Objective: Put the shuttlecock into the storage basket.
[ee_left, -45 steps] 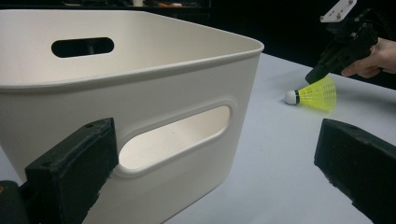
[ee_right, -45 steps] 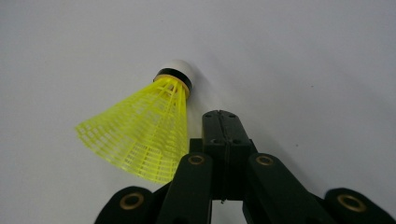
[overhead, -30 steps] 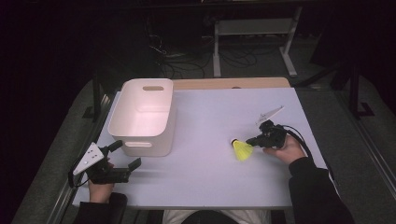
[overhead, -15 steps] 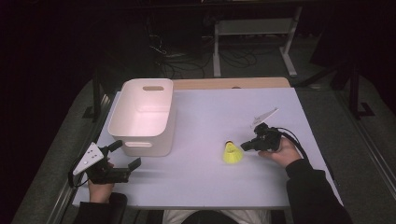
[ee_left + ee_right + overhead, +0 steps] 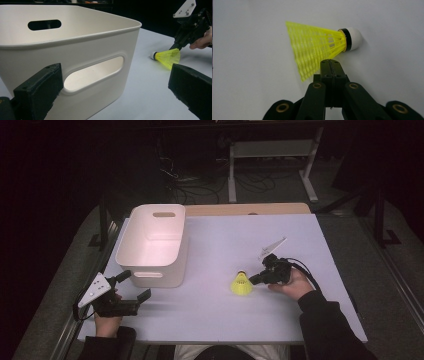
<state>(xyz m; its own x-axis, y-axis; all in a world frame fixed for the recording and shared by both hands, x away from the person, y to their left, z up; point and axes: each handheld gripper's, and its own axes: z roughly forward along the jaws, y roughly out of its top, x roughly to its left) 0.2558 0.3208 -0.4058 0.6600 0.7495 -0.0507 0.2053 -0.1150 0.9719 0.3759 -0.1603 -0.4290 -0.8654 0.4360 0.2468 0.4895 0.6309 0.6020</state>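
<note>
A yellow shuttlecock (image 5: 241, 284) with a white cork lies low on the white table (image 5: 215, 240), right of centre. In the right gripper view my right gripper (image 5: 330, 63) has its jaws pressed together at the near edge of the shuttlecock's (image 5: 317, 47) mesh skirt. From the high view that right gripper (image 5: 254, 280) reaches in from the right. My left gripper (image 5: 135, 285) is open at the front left, just before the white bin (image 5: 159, 279). In the left gripper view the bin's handle wall (image 5: 87, 50) is close ahead, with the shuttlecock (image 5: 168, 57) farther right.
The bin has nothing in it and stands at the table's back left. A wooden strip (image 5: 240, 210) runs along the far edge. Beyond it are a dark floor, cables and a metal stand (image 5: 272, 150).
My right gripper has moved left toward the table's centre with the shuttlecock, which turned so its cork points away. The left gripper has stayed put.
</note>
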